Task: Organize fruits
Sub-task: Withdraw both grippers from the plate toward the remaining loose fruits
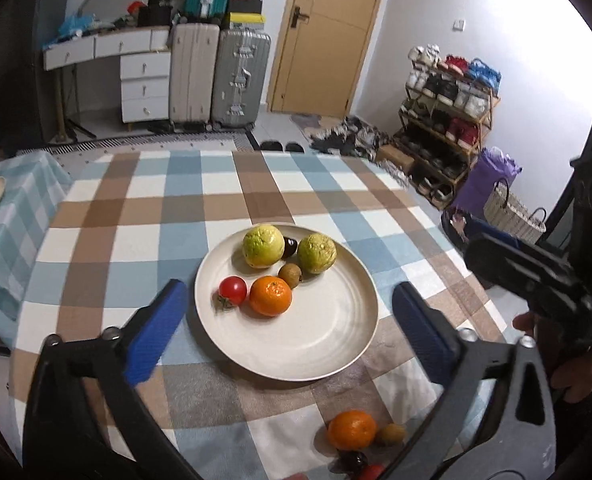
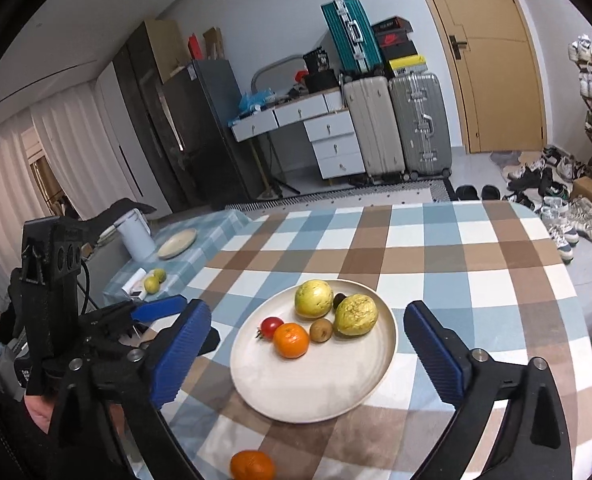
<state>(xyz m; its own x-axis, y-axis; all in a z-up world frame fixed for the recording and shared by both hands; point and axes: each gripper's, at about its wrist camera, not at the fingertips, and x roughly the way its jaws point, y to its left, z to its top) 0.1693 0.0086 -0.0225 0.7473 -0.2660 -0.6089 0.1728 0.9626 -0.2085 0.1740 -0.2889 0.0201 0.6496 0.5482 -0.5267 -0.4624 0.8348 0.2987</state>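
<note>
Ahead of both spread, empty grippers (image 1: pixel 288 322) (image 2: pixel 308 350) sits the plate (image 1: pixel 336 344), half-filled, leaving room for the orange (image 1: pixel 351 429) nearer them.

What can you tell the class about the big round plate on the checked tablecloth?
The round cream plate, matte with a low raised rim, sits flat on the blue, brown and white checked tablecloth. Its far half holds two yellow-green guavas, a dark plum, a brown kiwi, a red tomato and an orange mandarin. Its near half is bare. No fingers touch it.
</note>
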